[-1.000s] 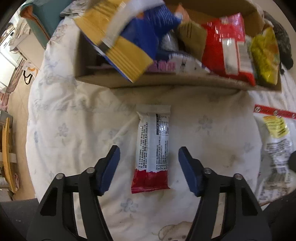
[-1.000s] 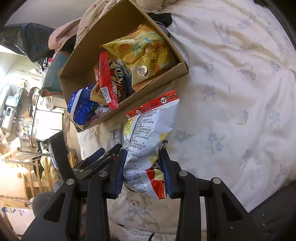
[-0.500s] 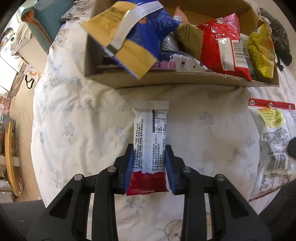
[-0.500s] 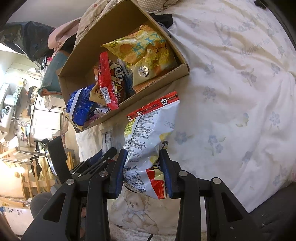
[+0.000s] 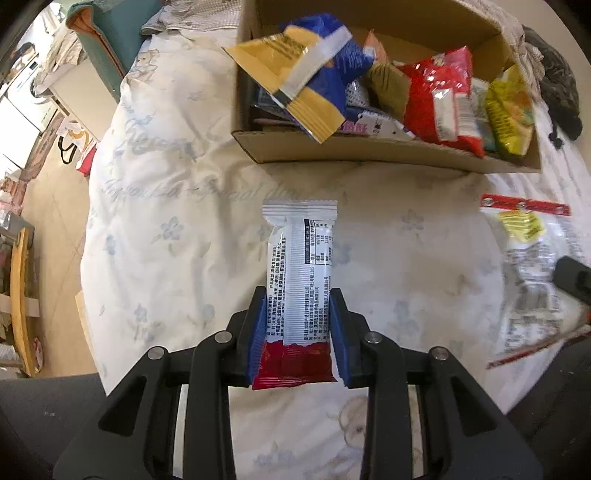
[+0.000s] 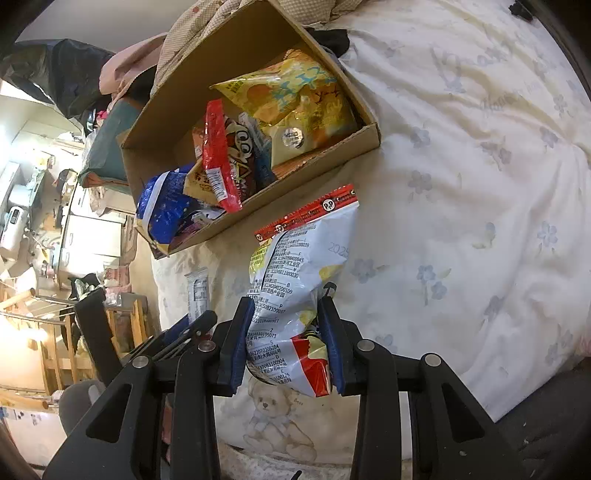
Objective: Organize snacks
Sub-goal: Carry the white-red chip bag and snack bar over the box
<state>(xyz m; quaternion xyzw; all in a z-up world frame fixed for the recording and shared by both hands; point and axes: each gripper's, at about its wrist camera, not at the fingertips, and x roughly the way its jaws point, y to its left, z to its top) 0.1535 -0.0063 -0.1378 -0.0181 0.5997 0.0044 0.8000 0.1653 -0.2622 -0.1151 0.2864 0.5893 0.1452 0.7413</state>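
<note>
My left gripper (image 5: pixel 298 314) is shut on a long white snack bar (image 5: pixel 300 273) with a red end, lifted a little above the flowered bedspread (image 5: pixel 177 229). Beyond it stands a cardboard box (image 5: pixel 369 153) holding several snack bags. My right gripper (image 6: pixel 286 325) is shut on a white chip bag (image 6: pixel 295 280) with a red top strip, held over the bed in front of the same box (image 6: pixel 310 166). In the left wrist view that chip bag (image 5: pixel 528 258) shows at the right. In the right wrist view the snack bar (image 6: pixel 197 291) and the left gripper's fingers (image 6: pixel 184 328) show at the left.
A blue and yellow bag (image 5: pixel 310 85) sticks out over the box's left front corner. Dark clothing (image 5: pixel 557 88) lies right of the box. The bed's left edge drops to a floor (image 5: pixel 59 221) crowded with furniture. A teal cushion (image 5: pixel 114 33) lies at the far left.
My left gripper closed on the snack bar, then rose with it; the box now appears farther away. The right gripper and its chip bag stayed put.
</note>
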